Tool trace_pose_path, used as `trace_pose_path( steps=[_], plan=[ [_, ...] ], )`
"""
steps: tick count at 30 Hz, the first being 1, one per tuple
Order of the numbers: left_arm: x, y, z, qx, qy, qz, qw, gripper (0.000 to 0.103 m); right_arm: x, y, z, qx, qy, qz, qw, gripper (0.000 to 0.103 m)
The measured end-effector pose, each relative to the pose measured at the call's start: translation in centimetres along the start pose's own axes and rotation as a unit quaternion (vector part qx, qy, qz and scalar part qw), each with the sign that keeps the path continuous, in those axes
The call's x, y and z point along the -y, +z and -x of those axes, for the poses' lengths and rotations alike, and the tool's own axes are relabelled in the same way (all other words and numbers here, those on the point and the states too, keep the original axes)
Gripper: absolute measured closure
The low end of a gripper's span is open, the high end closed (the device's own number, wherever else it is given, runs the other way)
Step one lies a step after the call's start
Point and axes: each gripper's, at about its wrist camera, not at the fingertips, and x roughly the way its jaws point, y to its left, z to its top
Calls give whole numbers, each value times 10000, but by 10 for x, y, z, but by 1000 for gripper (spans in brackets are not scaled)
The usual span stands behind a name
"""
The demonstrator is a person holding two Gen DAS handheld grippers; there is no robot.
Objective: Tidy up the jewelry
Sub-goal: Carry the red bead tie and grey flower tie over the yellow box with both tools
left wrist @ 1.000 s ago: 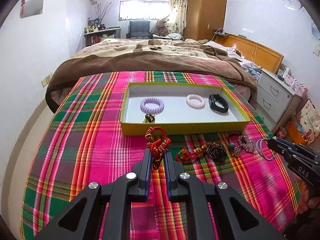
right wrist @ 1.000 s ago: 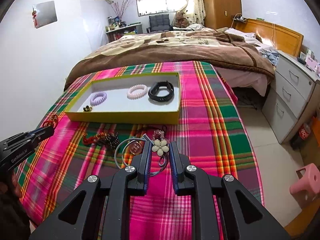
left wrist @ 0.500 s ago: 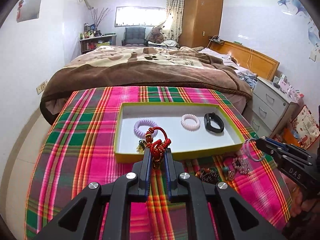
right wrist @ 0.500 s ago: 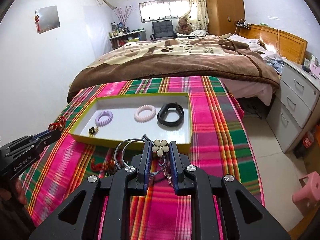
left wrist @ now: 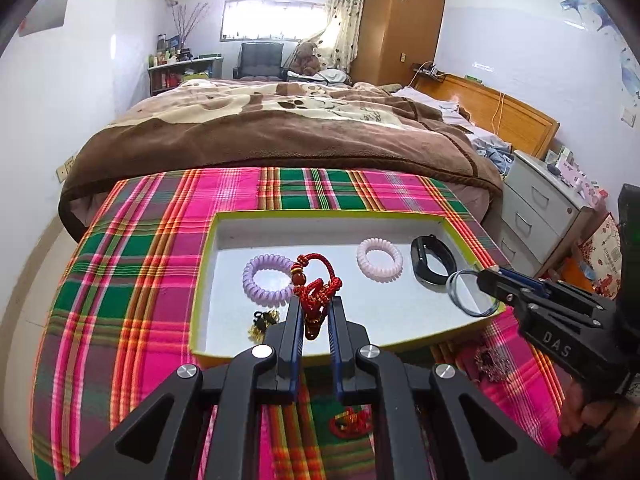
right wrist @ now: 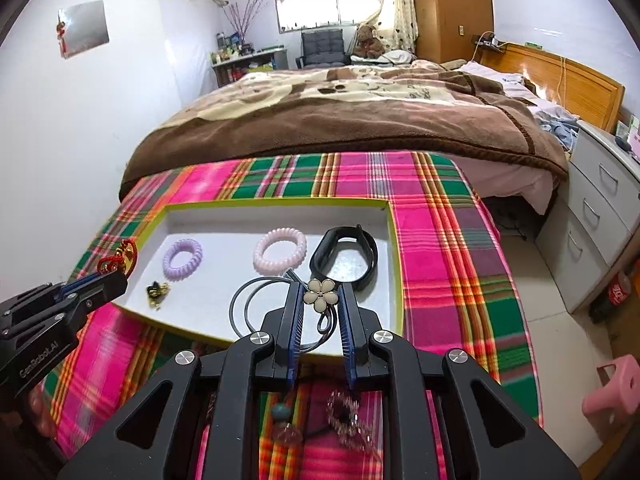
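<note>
While the "GenRobot.AI" left claw (left wrist: 314,312) clamps a red knotted charm (left wrist: 316,292), the "DAS" right claw (right wrist: 320,308) pinches a flower hair tie (right wrist: 320,294).

The tray (left wrist: 202,280) holds two coil hair ties (left wrist: 267,278), one black band (left wrist: 432,265) and one small gold-and-black trinket (left wrist: 262,323), while two grippers (left wrist: 314,312) each carry one piece.

Daylight from the far window (left wrist: 273,20), blown out white; room evenly bright, shadows soft. Strong fisheye bending with dark vignette at corners. Motion blur on the plaid cloth (right wrist: 120,344) and on the trinkets nearest the lens in the right wrist view.
</note>
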Motion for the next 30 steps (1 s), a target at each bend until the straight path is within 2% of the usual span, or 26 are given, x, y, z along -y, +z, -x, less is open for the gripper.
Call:
trace_pose_path(
  steps=[14, 30],
  plan=[
    [4, -4, -47, -415, -49, -28, 9991, 91, -1, -7, -38, -499, -112, 189, 9985, 85],
    [2, -7, -56, -540, 59, -8, 9985, 91, -4, -12, -44, -597, -356, 330, 9970, 85]
  ],
)
